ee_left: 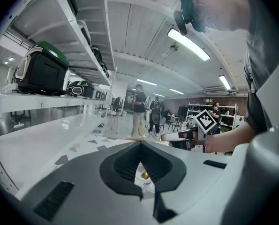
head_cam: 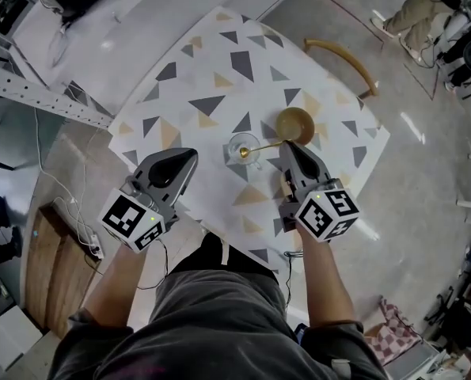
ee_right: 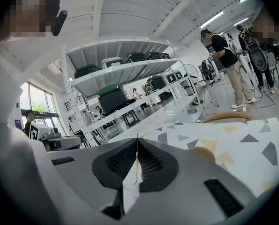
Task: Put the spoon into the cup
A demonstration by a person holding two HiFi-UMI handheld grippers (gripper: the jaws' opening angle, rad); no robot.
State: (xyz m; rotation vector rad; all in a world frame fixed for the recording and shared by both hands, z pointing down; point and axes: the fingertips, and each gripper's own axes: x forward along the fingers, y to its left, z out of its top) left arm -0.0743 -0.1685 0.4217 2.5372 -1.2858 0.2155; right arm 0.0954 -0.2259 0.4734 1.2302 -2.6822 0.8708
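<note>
Gold spoon (head_cam: 265,145) level, bowl pointing left, perhaps inside cup (head_cam: 249,161) | right gripper (head_cam: 287,146) fingers clamp handle | left gripper (head_cam: 191,156) fingers together

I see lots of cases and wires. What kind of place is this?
Probably a lab or workshop: metal shelves hold equipment cases, cables lie on the floor, and people stand about.

Right gripper (head_cam: 287,144) holds spoon (head_cam: 263,145) over cup (head_cam: 236,142).
</note>
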